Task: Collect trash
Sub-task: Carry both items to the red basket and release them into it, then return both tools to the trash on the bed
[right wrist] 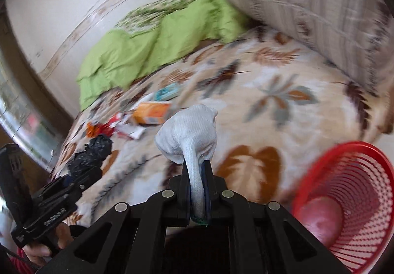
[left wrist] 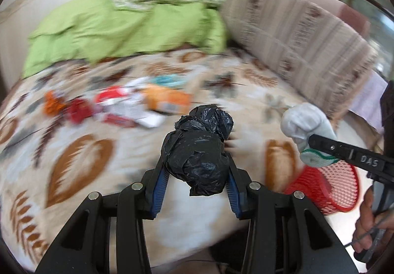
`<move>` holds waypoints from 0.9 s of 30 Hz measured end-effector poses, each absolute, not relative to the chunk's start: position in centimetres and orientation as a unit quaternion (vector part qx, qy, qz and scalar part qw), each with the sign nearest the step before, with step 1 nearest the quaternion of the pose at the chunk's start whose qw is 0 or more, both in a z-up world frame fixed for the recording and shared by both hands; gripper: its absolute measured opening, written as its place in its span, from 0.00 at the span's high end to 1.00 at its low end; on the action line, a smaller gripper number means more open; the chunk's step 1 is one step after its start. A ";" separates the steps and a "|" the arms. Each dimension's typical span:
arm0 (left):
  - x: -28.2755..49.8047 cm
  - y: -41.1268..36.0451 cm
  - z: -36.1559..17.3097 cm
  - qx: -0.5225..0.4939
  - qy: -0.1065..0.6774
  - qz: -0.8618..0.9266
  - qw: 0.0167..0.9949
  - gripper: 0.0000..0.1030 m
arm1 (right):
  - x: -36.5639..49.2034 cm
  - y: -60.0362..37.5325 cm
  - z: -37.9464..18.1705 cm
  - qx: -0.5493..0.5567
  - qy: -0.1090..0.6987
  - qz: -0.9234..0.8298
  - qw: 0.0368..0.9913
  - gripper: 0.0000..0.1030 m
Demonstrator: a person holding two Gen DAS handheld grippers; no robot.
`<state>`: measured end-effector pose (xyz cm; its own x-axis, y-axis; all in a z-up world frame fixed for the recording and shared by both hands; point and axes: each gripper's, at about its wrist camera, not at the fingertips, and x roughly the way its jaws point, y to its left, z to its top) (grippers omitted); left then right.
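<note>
Both hands are loaded over the bed (left wrist: 138, 141). The left gripper (left wrist: 197, 183) has its blue-padded fingers (left wrist: 158, 187) clamped on a crumpled black plastic bag (left wrist: 197, 158), balled tight so it sits firmly between the pads. In the right wrist view, the right gripper (right wrist: 197, 190) has its fingers pinched nearly together on the thin neck of a white sock-like cloth (right wrist: 189, 136), the bulk of it bulging out ahead.

The red mesh basket (right wrist: 349, 175) waits at four o'clock of that view, just beside the bed's edge, mouth tipped toward the camera, likely placed there to receive everything. More litter lies at ten o'clock: an orange carton (right wrist: 152, 111), red-and-white wrappers (left wrist: 115, 104), a teal packet (right wrist: 167, 93).

Writing? The right gripper's arm reads "DAS" in the left view; packet print is too blurred.
</note>
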<state>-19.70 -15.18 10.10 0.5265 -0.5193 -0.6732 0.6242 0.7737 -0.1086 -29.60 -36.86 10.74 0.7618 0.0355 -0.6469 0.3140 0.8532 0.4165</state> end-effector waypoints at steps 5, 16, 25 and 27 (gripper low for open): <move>-22.2 -22.2 10.8 0.092 0.364 -0.415 0.829 0.60 | -35.7 -42.6 10.6 0.294 0.325 -0.157 0.885 0.92; -28.7 -35.3 9.5 0.140 0.393 -0.547 0.726 0.52 | -42.6 -49.2 8.5 0.340 0.335 -0.257 0.840 0.76; -28.2 -32.7 10.4 0.132 0.373 -0.526 0.753 0.27 | -42.7 -49.5 9.8 0.324 0.314 -0.261 0.853 0.53; -27.1 -31.1 10.4 0.121 0.377 -0.509 0.764 0.26 | -41.6 -48.9 10.1 0.320 0.313 -0.248 0.859 0.49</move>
<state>-27.06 -31.15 10.39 0.1972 -0.6867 -0.6997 0.8698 0.4517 -0.1982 -41.60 -48.89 10.09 0.6807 -0.2262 -0.6968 0.6270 0.6718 0.3944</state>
